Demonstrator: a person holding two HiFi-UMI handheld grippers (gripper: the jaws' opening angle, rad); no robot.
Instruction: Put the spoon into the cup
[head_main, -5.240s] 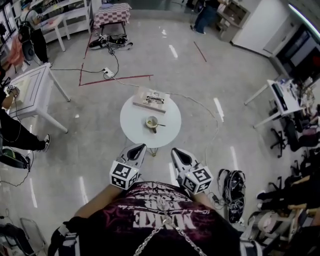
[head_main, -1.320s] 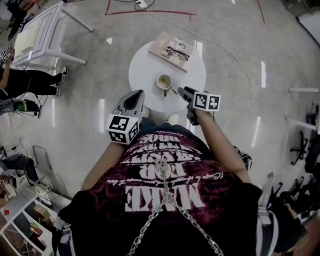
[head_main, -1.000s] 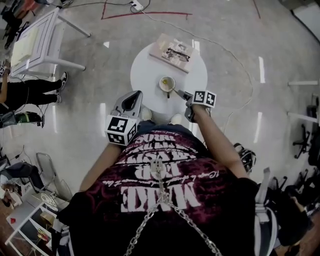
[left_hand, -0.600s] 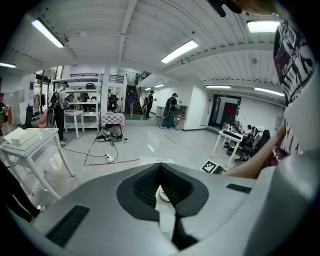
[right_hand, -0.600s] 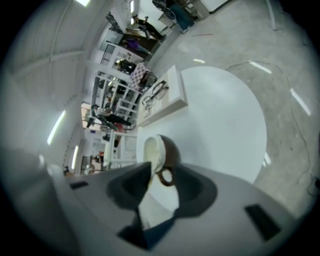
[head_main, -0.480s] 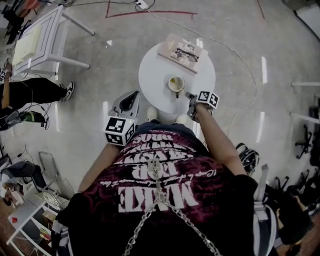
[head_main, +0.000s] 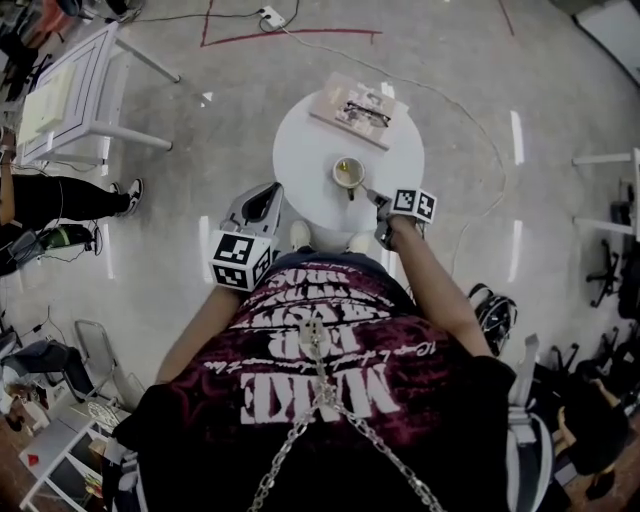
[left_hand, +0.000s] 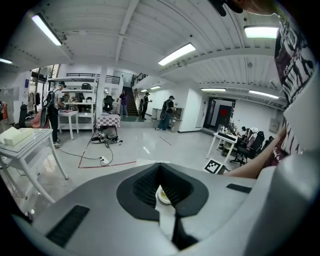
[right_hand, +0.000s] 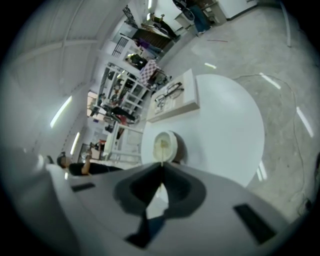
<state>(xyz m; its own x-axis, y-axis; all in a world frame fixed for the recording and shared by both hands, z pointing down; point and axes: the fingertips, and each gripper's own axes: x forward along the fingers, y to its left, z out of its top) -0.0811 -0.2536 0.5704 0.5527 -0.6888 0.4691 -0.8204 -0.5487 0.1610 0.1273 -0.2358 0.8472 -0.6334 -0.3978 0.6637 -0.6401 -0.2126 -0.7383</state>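
A small cream cup (head_main: 348, 172) stands near the middle of the round white table (head_main: 310, 150). A metal spoon (head_main: 365, 190) rests in it, its handle slanting out toward me. My right gripper (head_main: 378, 200) is at the cup's near right. Its jaws have just been closing, and they are now shut on the spoon's handle. In the right gripper view the thin spoon handle (right_hand: 162, 156) runs from the right gripper (right_hand: 162, 165) up into the cup (right_hand: 165, 146). My left gripper (head_main: 272, 190) hangs off the table's near left edge, shut on nothing. The left gripper (left_hand: 160, 165) points toward the cup (left_hand: 162, 196).
A flat board (head_main: 362, 110) with a pair of glasses lies at the table's far side. A cable (head_main: 470, 120) trails over the floor on the right. A white side table (head_main: 70, 90) and a standing person (head_main: 50, 200) are at the left, and a backpack (head_main: 490, 300) at the right.
The right gripper went from beside my chest out to the cup, and its jaws closed on the spoon's handle. The left gripper has stayed by the table's near left edge.
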